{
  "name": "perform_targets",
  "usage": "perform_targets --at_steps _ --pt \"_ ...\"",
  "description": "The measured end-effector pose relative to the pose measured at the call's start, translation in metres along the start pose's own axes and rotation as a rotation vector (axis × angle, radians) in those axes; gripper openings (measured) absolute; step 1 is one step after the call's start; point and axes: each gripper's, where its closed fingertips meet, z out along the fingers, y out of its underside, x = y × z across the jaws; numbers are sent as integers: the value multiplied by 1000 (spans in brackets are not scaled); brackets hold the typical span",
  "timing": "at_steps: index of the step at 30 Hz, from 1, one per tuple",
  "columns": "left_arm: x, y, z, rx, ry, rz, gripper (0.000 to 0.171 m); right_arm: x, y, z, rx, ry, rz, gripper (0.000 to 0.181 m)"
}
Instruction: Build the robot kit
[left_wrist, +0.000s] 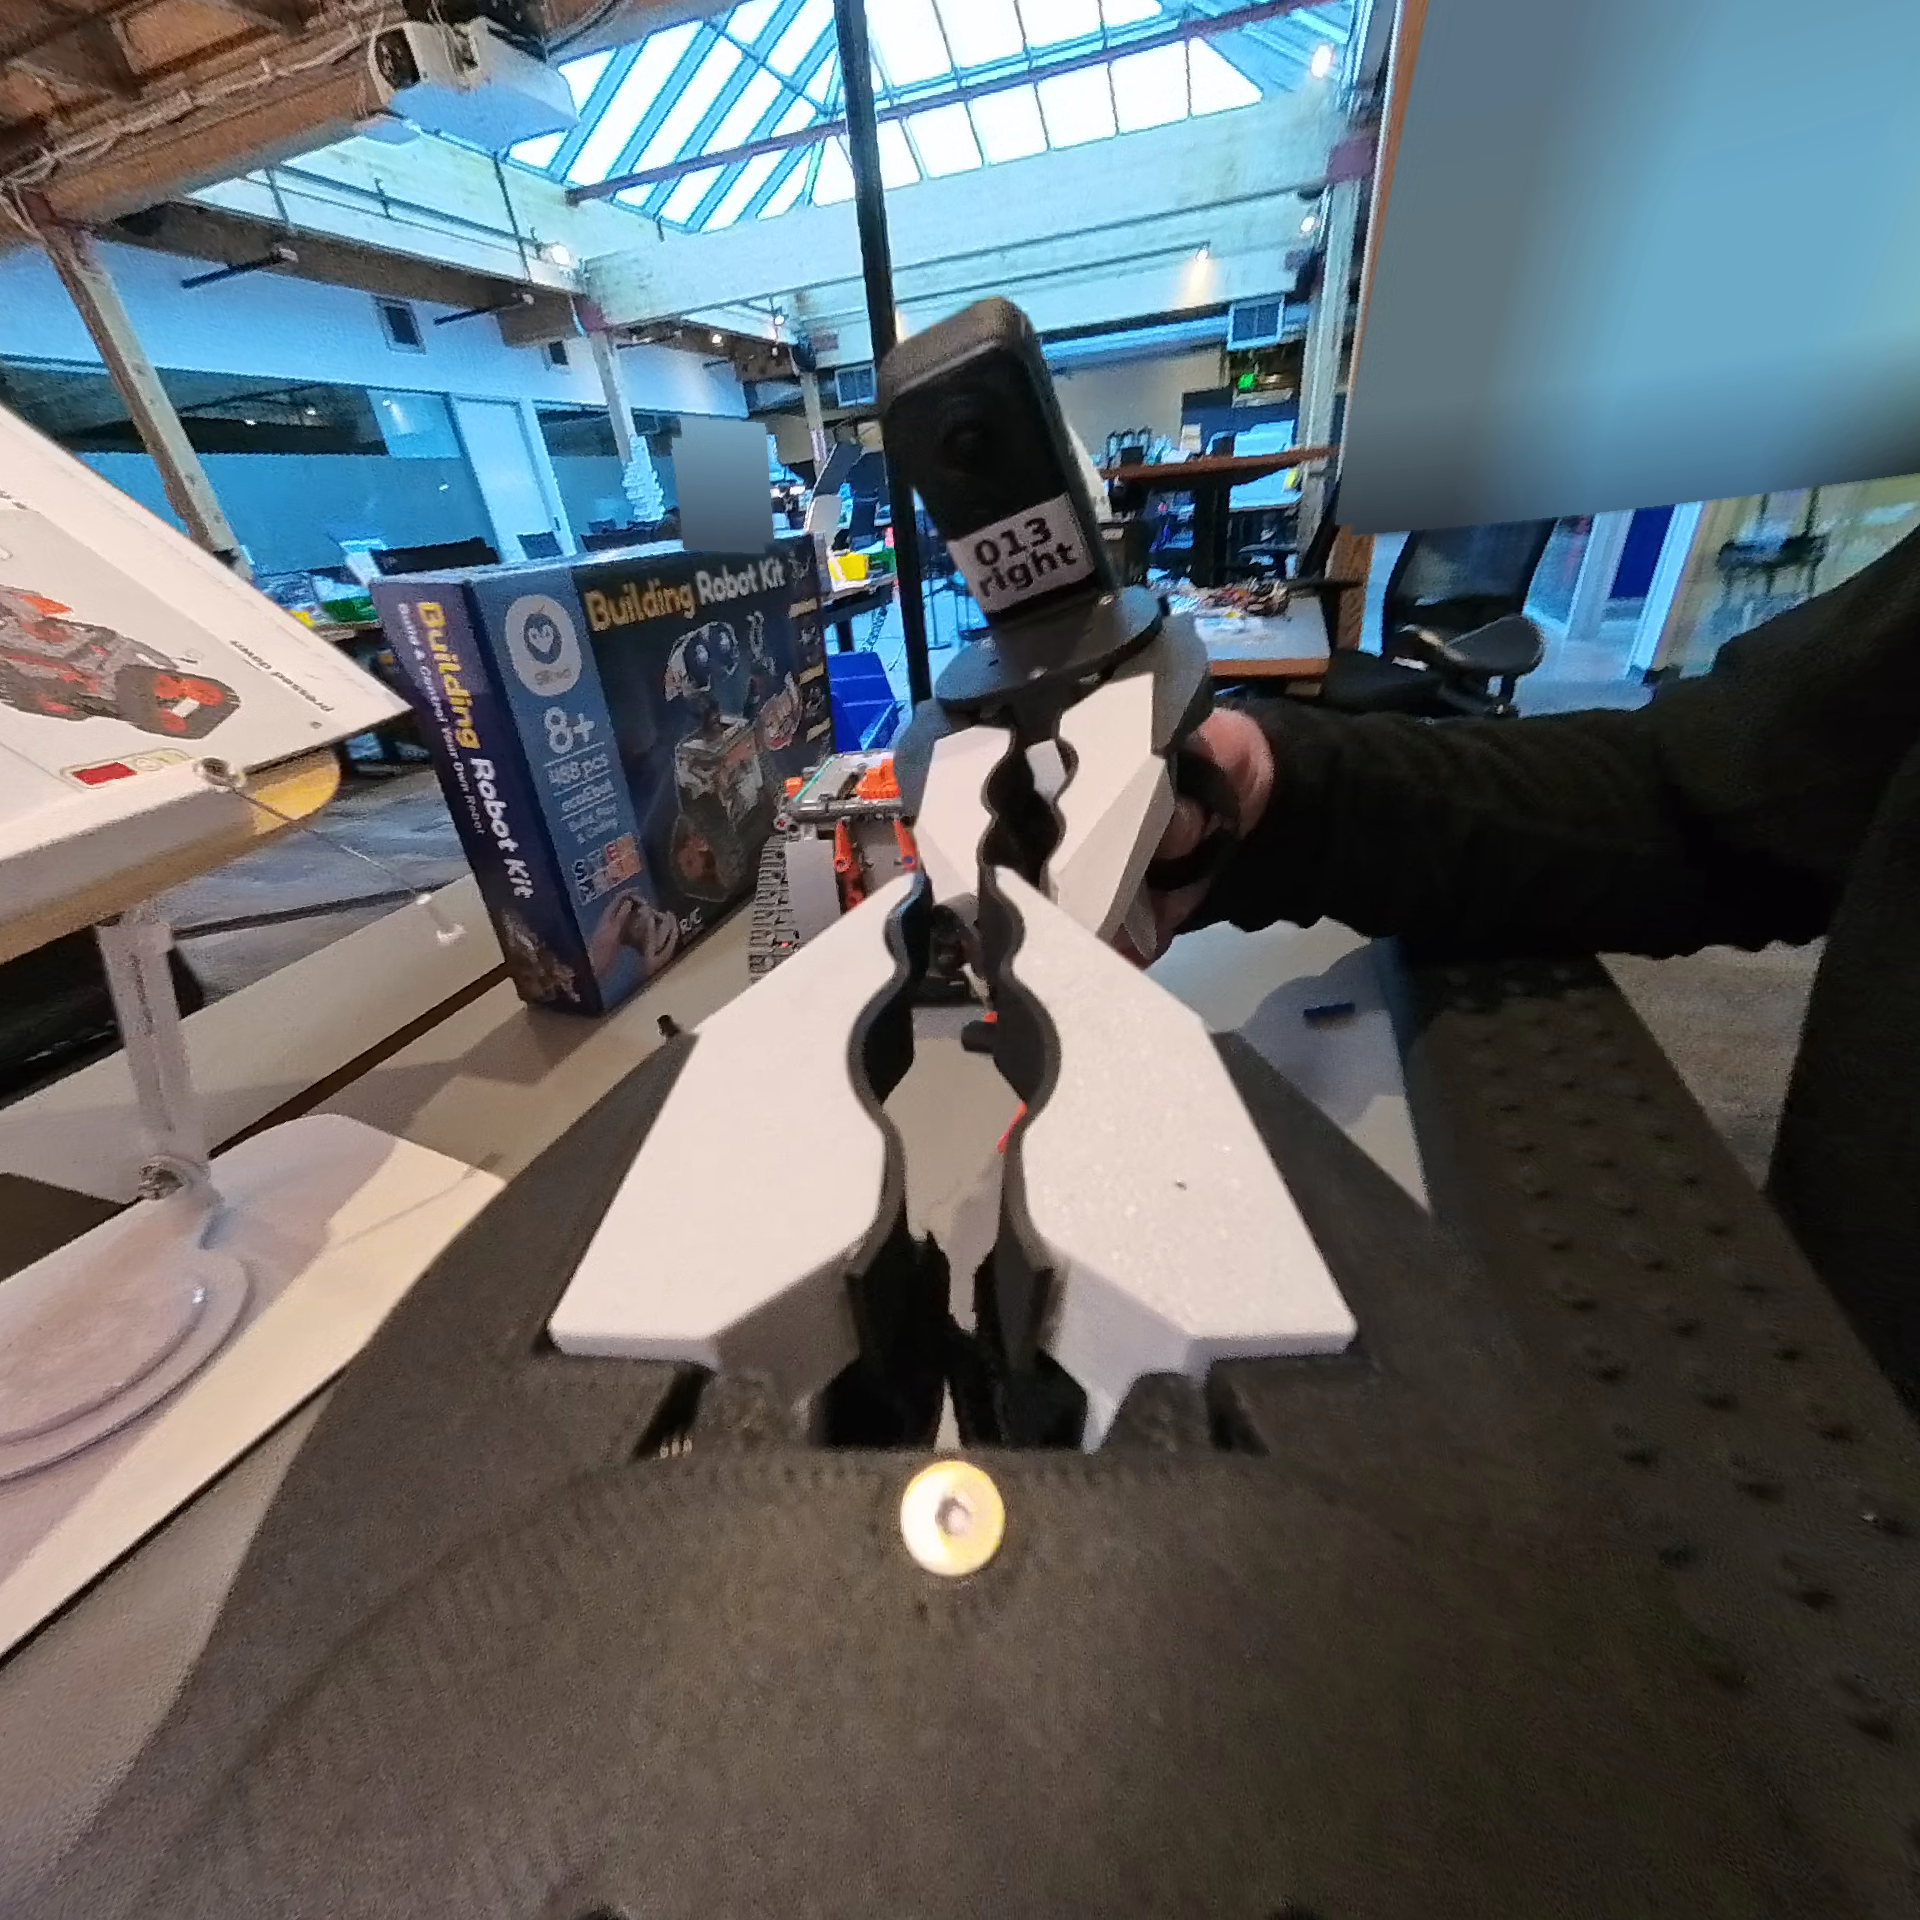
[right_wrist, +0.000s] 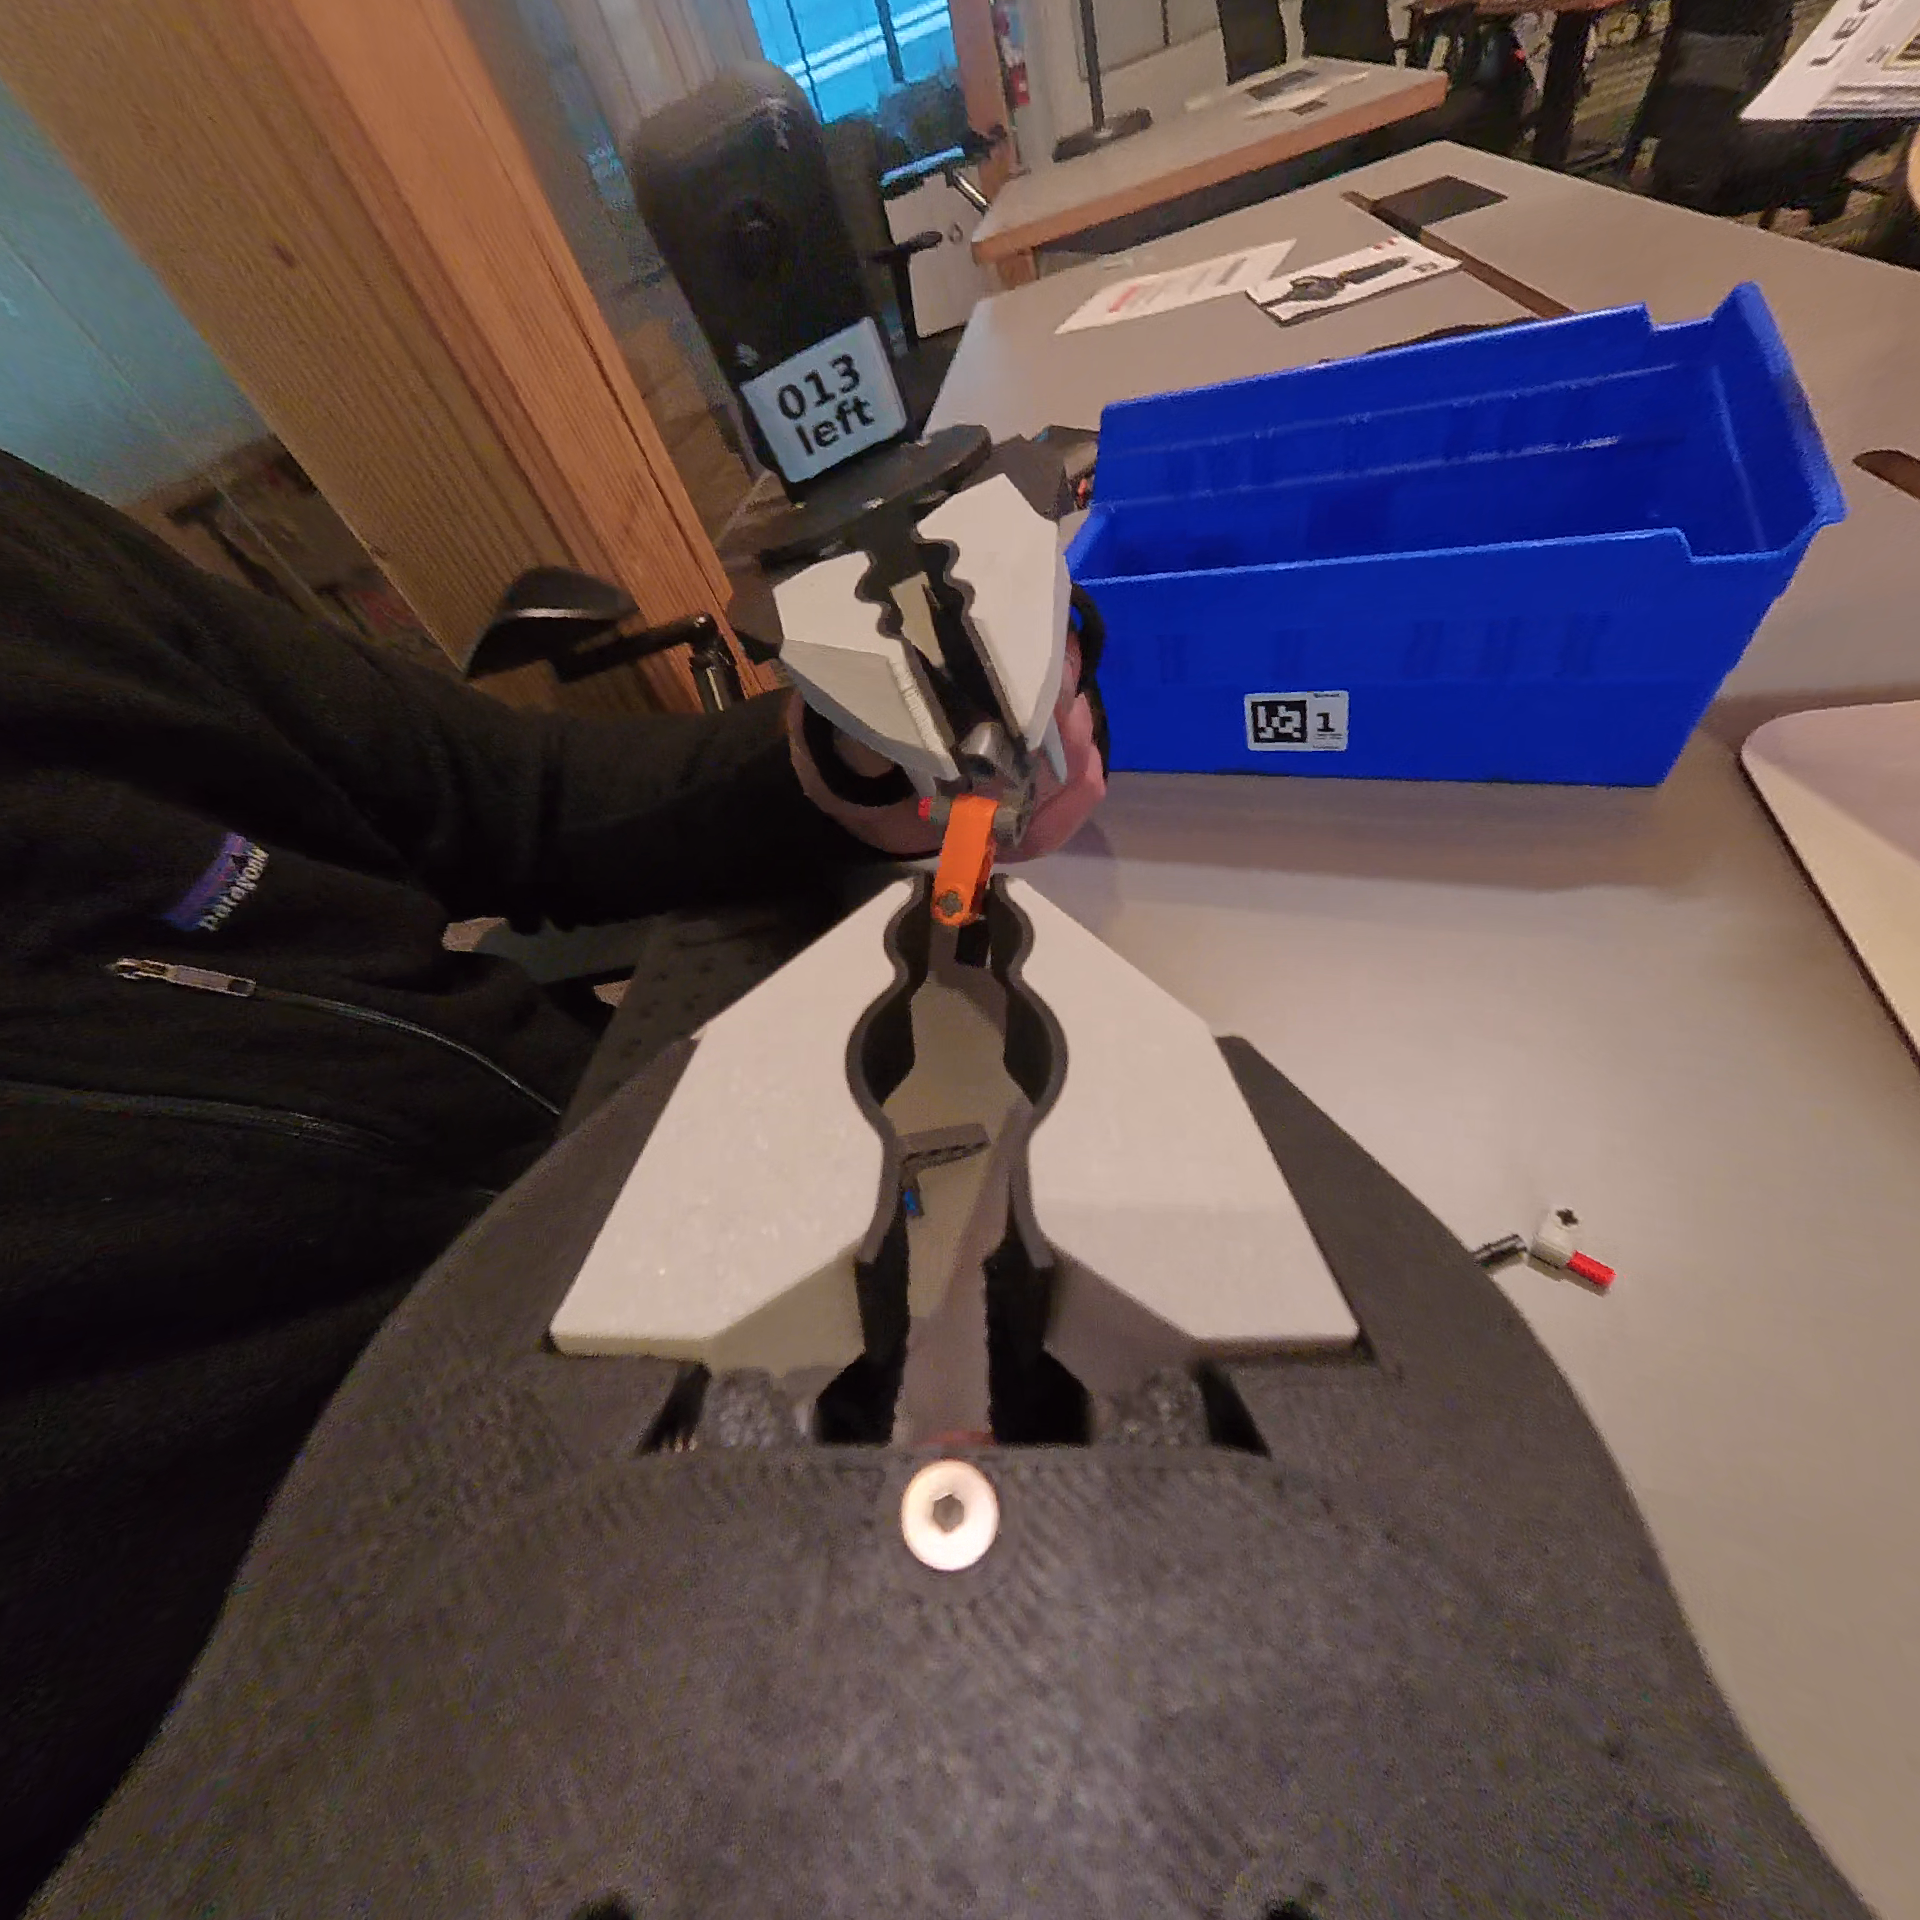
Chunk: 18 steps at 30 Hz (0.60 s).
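We look from our left gripper (left_wrist: 961, 904) forward along its fingers, low over the grey table (left_wrist: 582, 1039), facing the far right gripper (left_wrist: 997, 831) and the hall behind; from our right gripper (right_wrist: 961, 914) we look back at the left one (right_wrist: 982, 769), very near; both views share the small gap where the tips meet, and the table under it.

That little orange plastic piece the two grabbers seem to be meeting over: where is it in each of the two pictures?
Left wrist view: the orange piece is not clearly in view; the fingertips of the left gripper hide that spot.
Right wrist view: the orange piece hangs just above centre, from the tip of the left gripper, right at the tips of the right gripper.
Shared landmark: the grey table.
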Motion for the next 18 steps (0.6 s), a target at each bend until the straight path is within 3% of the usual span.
perform_targets --at_steps 10,18 --pt "-7 -12 -2 102 61 -116 7 -9 -6 -2 47 -92 45 16" --pt "-7 -17 -1 138 99 -149 6 -12 -10 0 94 -116 48 11"
